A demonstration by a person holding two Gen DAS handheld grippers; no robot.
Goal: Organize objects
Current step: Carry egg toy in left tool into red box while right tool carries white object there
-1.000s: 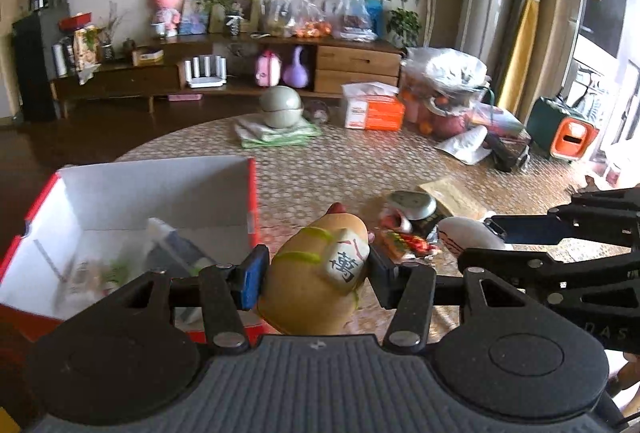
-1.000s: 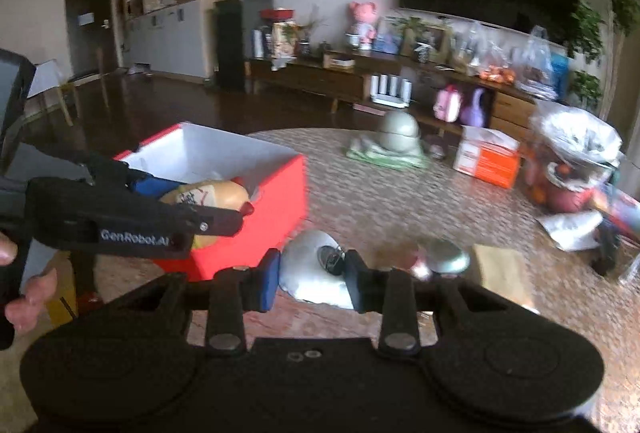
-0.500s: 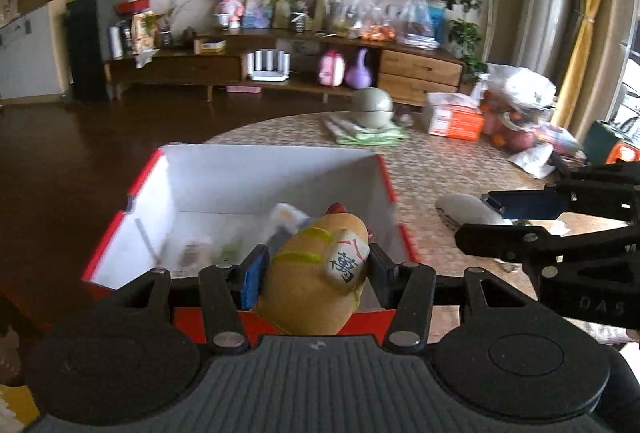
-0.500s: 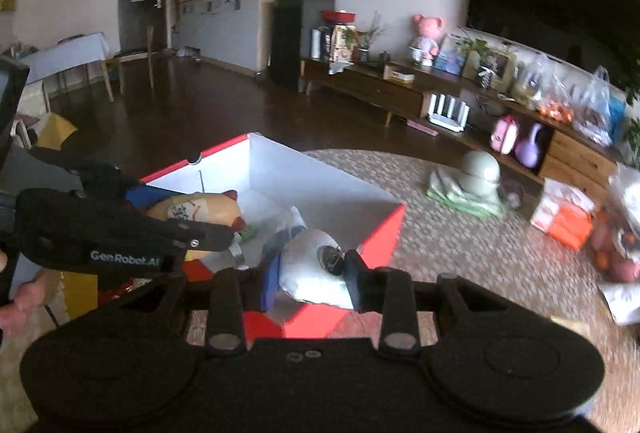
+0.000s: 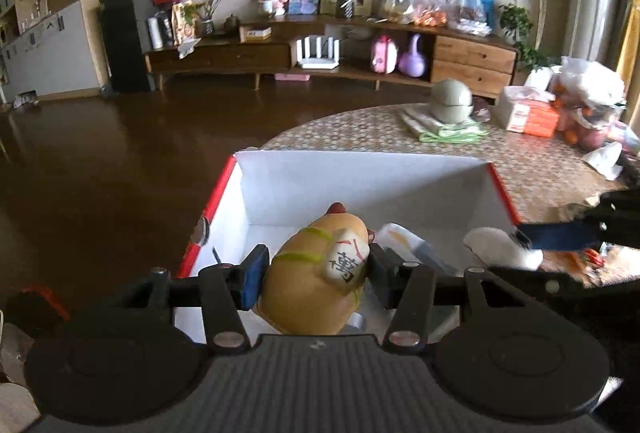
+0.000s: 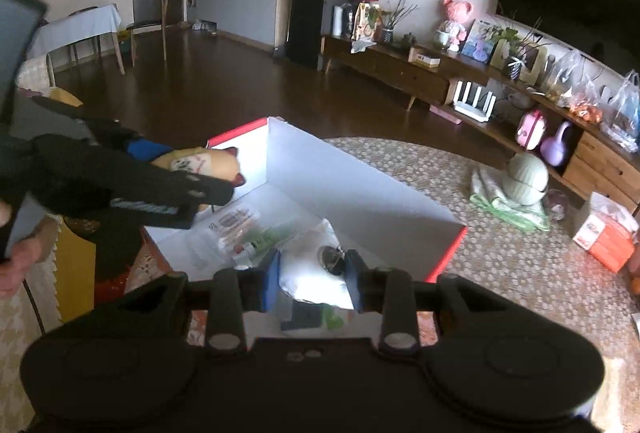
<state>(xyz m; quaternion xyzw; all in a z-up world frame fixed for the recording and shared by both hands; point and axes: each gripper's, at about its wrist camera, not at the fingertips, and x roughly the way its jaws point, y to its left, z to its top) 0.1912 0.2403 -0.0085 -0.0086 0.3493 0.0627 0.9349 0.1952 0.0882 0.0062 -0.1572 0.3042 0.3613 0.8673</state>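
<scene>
My left gripper [image 5: 316, 275] is shut on a yellow plush toy [image 5: 308, 293] with a white tile bearing a Chinese character; it hangs over the near left part of the red-and-white box [image 5: 360, 177]. In the right wrist view the same toy [image 6: 208, 163] shows above the box's left rim [image 6: 240, 131], held by the left gripper [image 6: 192, 177]. My right gripper [image 6: 312, 275] is shut on a white pouch [image 6: 312, 277] with a small metal piece, held over the box's near side. That pouch [image 5: 500, 247] appears at the right in the left wrist view.
Inside the box [image 6: 360, 185] lie a paper leaflet [image 6: 228, 229], a green tube [image 6: 260, 239] and other small items. On the round table [image 5: 520, 161] stand a grey-green bowl on folded cloth [image 5: 452, 101], an orange-white tissue box [image 5: 528, 113] and bags of fruit [image 5: 592, 101].
Both grippers have moved left with their loads, from beside the box to over its open top. The toy and the pouch stay gripped.
</scene>
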